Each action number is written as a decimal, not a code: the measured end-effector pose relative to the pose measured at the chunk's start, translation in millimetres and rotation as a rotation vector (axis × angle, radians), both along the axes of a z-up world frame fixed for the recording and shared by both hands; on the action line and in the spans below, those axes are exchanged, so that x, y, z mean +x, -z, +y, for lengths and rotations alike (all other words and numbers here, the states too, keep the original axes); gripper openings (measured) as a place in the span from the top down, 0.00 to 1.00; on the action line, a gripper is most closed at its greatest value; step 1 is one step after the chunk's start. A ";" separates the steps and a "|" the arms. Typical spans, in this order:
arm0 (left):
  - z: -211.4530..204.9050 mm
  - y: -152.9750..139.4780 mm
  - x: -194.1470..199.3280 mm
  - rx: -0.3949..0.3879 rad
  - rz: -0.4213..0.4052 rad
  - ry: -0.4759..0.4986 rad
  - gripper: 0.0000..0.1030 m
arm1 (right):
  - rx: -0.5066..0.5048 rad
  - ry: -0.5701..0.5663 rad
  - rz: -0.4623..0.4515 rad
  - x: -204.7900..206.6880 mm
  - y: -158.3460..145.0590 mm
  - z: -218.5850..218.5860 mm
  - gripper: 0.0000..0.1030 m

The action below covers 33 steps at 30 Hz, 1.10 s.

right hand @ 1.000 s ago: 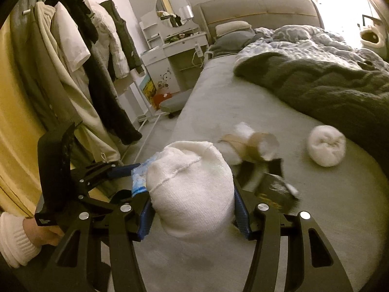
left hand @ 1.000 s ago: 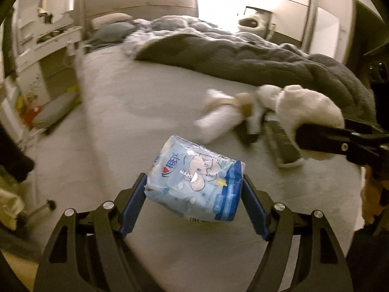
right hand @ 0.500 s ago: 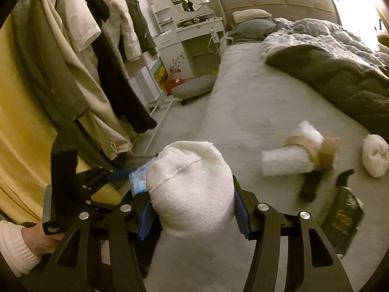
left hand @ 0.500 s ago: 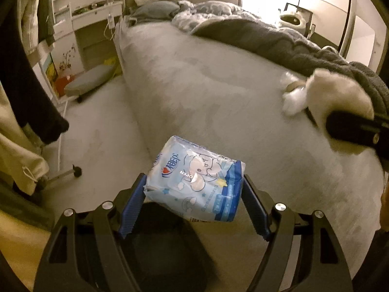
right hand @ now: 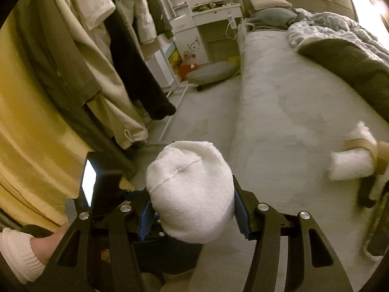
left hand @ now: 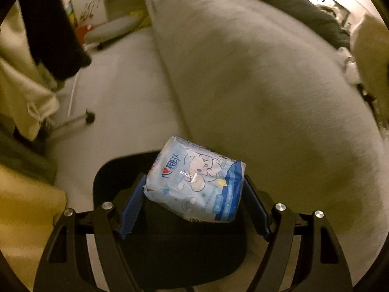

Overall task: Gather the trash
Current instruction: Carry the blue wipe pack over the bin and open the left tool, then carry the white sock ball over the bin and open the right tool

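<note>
We clamp the blue tissue pack [left hand: 194,181] between our left gripper's [left hand: 194,204] pads, above a dark bin [left hand: 109,177]; "OPEN" shows. Our right gripper [right hand: 190,206] squeezes a white sock ball [right hand: 190,189].

A grey bed [right hand: 279,102] with a dark blanket [right hand: 352,60], hanging clothes [right hand: 116,48], white dresser [right hand: 201,24], pale floor [right hand: 194,116].
</note>
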<state>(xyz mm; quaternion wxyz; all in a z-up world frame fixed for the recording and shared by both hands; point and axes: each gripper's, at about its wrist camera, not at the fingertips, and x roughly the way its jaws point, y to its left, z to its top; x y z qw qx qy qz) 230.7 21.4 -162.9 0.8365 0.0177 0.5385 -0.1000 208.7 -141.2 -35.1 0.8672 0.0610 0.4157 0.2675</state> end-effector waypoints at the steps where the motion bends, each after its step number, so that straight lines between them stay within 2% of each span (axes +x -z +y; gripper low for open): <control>1: 3.7 3.9 0.2 0.006 0.012 -0.010 0.24 | -0.001 -0.004 0.003 0.2 0.7 3.8 0.45; 7: 29.1 31.3 -4.1 0.028 0.107 -0.052 0.24 | -0.033 -0.030 0.060 6.8 15.8 32.3 0.45; 11: 38.4 46.9 -10.1 0.005 0.184 -0.057 0.23 | -0.045 -0.033 0.105 11.6 27.2 43.9 0.45; 17: 42.5 60.4 -22.5 0.005 0.239 -0.040 0.21 | -0.055 -0.046 0.144 15.2 39.9 62.5 0.45; 21: 50.5 72.1 -29.3 0.008 0.271 -0.033 0.15 | -0.065 -0.057 0.156 16.2 45.6 73.7 0.45; 26: 64.9 70.4 -29.3 0.014 0.254 -0.040 0.13 | -0.093 -0.070 0.178 18.1 57.4 88.4 0.45; 30: 83.1 48.4 -32.7 -0.034 0.188 -0.064 0.13 | -0.120 -0.077 0.191 21.6 66.0 98.2 0.45; 33: 94.8 28.6 -37.5 -0.067 0.125 -0.083 0.18 | -0.144 -0.077 0.203 23.1 74.1 103.3 0.45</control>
